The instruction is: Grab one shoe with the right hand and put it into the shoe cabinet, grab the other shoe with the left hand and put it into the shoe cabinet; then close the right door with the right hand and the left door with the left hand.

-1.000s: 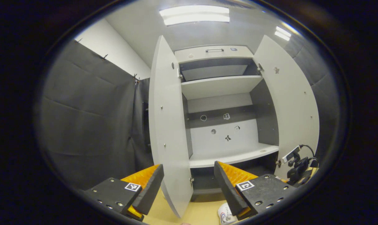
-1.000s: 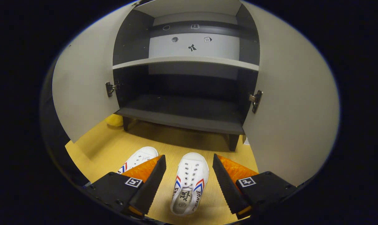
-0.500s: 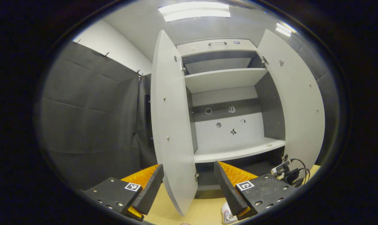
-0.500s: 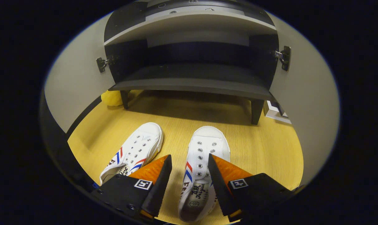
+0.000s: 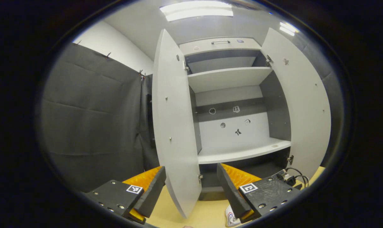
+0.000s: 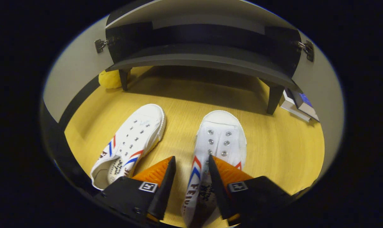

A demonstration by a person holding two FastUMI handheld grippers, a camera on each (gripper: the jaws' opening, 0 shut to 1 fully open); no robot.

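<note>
Two white canvas shoes with red and blue stripes lie on the yellow floor in front of the open shoe cabinet (image 6: 204,60). In the right gripper view, my right gripper (image 6: 191,157) is low over the right-hand shoe (image 6: 221,136). One finger is over the shoe's opening and the other is outside its striped side. The jaws are narrowed but still open, with floor showing beside the shoe. The left-hand shoe (image 6: 133,141) lies free. My left gripper (image 5: 190,169) is held higher, open and empty, facing the cabinet shelves (image 5: 229,79) between the left door (image 5: 175,126) and right door (image 5: 302,104).
A yellow soft object (image 6: 110,79) sits by the cabinet's front left leg, and a box (image 6: 297,101) lies beside the right leg. Black cloth wall (image 5: 90,120) stands left of the cabinet. A cabled device (image 5: 289,177) shows low by the right door.
My right gripper has dropped and moved forward onto the right-hand shoe, and its fingers have narrowed around the shoe's side. The left gripper has barely shifted.
</note>
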